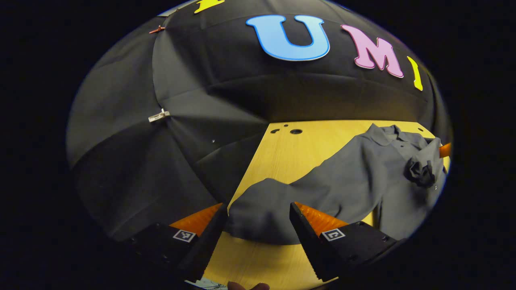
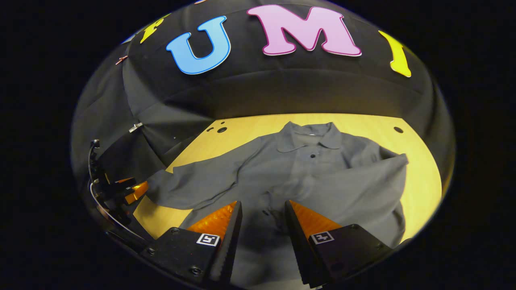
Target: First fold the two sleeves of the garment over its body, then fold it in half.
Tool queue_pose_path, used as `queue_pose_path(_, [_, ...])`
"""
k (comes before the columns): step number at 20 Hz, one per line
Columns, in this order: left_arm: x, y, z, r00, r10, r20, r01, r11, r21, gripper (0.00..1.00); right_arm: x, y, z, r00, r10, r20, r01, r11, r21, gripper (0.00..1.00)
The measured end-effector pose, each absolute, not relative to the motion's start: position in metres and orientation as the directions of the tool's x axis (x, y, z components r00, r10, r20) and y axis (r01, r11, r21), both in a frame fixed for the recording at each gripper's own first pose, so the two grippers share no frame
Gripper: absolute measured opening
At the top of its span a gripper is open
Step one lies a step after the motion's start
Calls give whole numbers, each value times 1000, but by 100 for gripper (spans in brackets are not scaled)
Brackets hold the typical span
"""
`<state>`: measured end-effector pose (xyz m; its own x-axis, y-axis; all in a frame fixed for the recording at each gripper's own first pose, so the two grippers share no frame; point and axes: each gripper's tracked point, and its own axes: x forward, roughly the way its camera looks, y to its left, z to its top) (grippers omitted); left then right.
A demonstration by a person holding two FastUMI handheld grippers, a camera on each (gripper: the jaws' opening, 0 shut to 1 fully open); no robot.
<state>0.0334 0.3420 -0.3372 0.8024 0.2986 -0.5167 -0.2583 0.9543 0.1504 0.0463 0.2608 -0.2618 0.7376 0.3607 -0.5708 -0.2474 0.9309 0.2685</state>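
left gripper view: your left gripper [image 1: 258, 229] sits with its fingers spread, released, and the cuff end of the left sleeve [image 1: 262, 215] lies right between them at 6 o'clock, not pinched yet. the shirt [image 1: 363, 173] runs off toward 3 o'clock across the yellow wood-grain table [image 1: 282, 157], with a crumpled dark bunch of cloth near the collar. it's matte grey woven fabric, soft and floppy, so i'd guess it'll sag once lifted.

right gripper view: your right gripper [image 2: 262, 225] hangs over the shirt's lower body at 6 o'clock, fingers apart, holding nothing. the collar [image 2: 308, 137] points to 12. the right sleeve [image 2: 375, 171] already lies across the body; the left one stretches out toward 9 o'clock. so you're on the second sleeve, i reckon: close on that cuff, lift, carry it over the chest.
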Motion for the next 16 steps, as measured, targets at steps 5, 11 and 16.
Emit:
queue_pose_path(5, [49,366,-377,752,319,-577,-265,948,178,98,16,207,-258,758,274,-591,-157,957,243,67])
queue_pose_path(11, [50,363,-406,715,276,-642,-227,961,161,95,-11,178,-265,744,249,-620,-98,958,268,66])
queue_pose_path(16, [66,335,-415,702,182,-688,-158,983,98,38,-17,162,-265,744,234,-626,-82,961,262,67])
